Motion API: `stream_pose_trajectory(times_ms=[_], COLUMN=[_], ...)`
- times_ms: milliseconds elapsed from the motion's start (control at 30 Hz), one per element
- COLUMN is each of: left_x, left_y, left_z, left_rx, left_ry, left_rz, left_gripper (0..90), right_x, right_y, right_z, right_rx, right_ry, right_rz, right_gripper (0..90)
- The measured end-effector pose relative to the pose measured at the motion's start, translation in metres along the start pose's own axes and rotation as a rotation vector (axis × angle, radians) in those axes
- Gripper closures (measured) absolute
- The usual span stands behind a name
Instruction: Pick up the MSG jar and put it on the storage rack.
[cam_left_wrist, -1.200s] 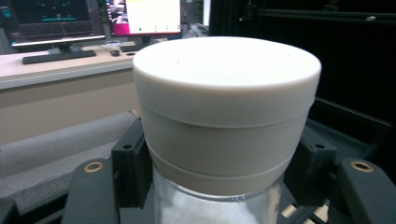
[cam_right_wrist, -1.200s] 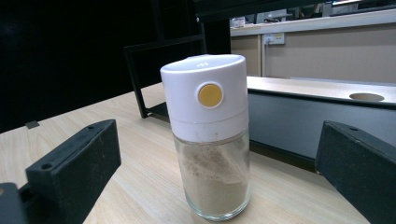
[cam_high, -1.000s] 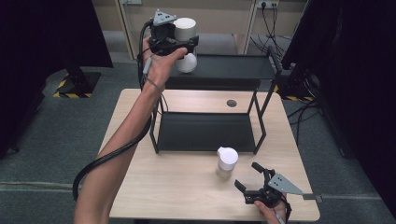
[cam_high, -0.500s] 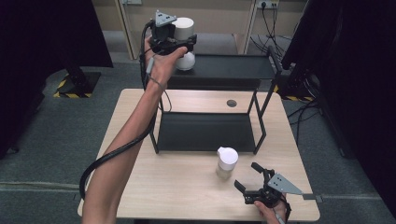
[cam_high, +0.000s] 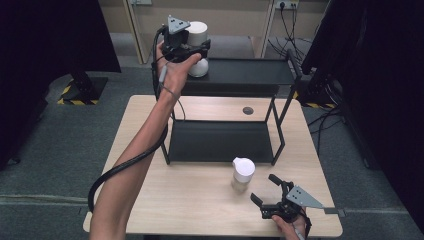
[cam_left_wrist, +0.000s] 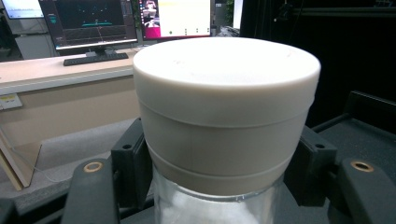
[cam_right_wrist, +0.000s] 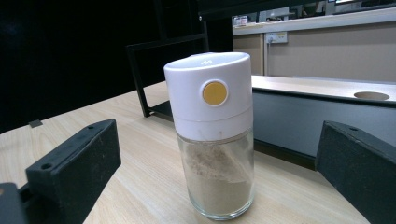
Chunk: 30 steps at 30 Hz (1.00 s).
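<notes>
Your left gripper (cam_high: 192, 50) is up at the left end of the black rack's (cam_high: 250, 75) top shelf, its jaws clamped on a white-lidded glass jar (cam_high: 198, 47). In the left gripper view the jar (cam_left_wrist: 224, 130) stands upright between the two black jaws, which press on either side just under the wide white lid, with clear glass showing below the lid's rim. In the high view the jar's base looks to be at or just above the shelf surface near its left front corner; you cannot tell from here whether it rests on it.

Your right gripper (cam_high: 272, 197) sits low over the wooden table (cam_high: 200, 200) near its front right corner, jaws spread wide and gripping nothing. Just ahead of it stands a spice shaker (cam_high: 242, 175), upright on the table between the gripper and the front edge of the rack's lower shelf. In the right gripper view the shaker (cam_right_wrist: 212, 140) has a white cap with a round yellow button and a glass body partly filled with pale brown powder; it stands clear of both jaws.
</notes>
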<state>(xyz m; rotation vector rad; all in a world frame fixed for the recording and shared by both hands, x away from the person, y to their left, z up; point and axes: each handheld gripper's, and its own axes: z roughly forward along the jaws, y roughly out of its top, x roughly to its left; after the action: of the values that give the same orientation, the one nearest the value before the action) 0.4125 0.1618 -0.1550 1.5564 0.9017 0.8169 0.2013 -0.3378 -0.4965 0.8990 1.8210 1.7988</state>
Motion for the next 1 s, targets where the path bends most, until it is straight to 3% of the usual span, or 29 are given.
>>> stream_pose_trajectory(times_ms=[133, 300, 333, 467, 833, 1000], left_x=[-0.002, -0.009, -0.008, -0.009, -0.007, -0.009], left_y=[-0.004, -0.001, -0.002, -0.002, -0.008, -0.01], left_z=[0.0, -0.003, -0.003, -0.005, -0.015, -0.021], left_rx=[-0.017, -0.011, -0.011, -0.009, -0.035, -0.031], left_ry=[0.009, 0.049, 0.05, 0.054, 0.033, 0.021], left_rz=[-0.005, -0.029, -0.057, -0.072, -0.085, -0.063], left_gripper=[34.1, 10.8, 8.4, 0.1, 0.0, 0.0], right_x=[0.0, 0.0, 0.0, 0.0, 0.0, 0.0], right_y=[0.0, 0.0, 0.0, 0.0, 0.0, 0.0], right_z=[0.0, 0.0, 0.001, 0.001, 0.001, 0.002], right_rx=[-0.001, -0.003, -0.003, -0.002, 0.001, 0.003], right_ry=[0.002, 0.003, 0.005, 0.007, 0.006, 0.008], right_rz=[-0.002, 0.001, 0.003, 0.0, 0.001, 0.0], right_gripper=[0.4, 0.4, 0.4, 0.4, 0.4, 0.4])
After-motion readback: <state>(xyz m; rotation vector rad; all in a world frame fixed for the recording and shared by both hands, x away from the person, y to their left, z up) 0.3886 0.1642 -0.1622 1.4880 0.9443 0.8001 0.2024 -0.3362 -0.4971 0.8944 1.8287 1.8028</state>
